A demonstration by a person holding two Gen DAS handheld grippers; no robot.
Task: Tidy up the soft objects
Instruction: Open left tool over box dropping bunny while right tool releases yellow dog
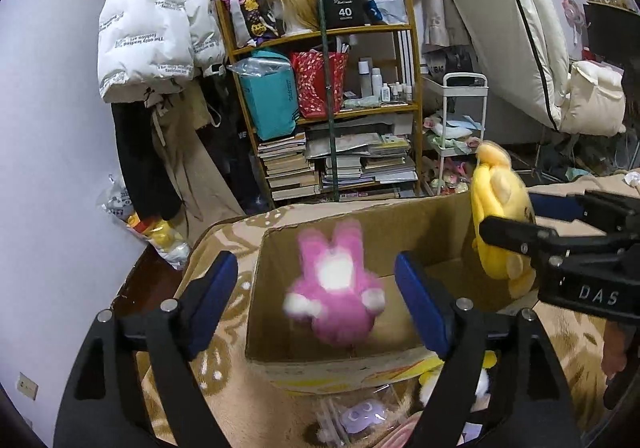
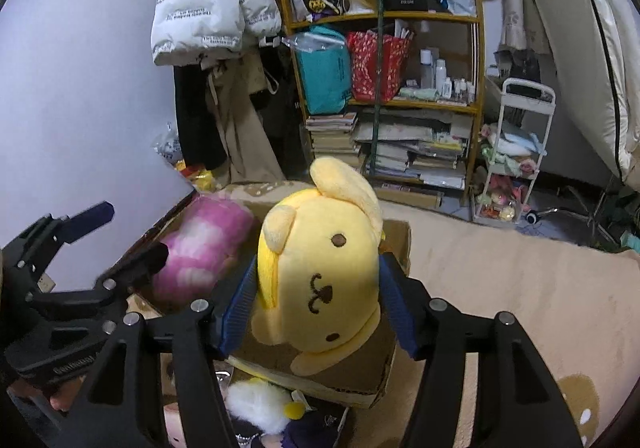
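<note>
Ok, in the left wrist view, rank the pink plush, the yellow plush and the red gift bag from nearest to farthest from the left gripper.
1. Pink plush: blurred, between the open fingers of the left gripper, over the cardboard box.
2. Yellow plush: to the right, held by the right gripper at the box's right wall.
3. Red gift bag: far back on the wooden shelf.

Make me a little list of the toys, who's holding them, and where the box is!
pink bunny toy: blurred, over the open box, between the open jaws, not gripped
yellow dog toy: squeezed in the right hand-held gripper
left hand-held gripper: open
cardboard box: open, on a beige patterned blanket
</note>
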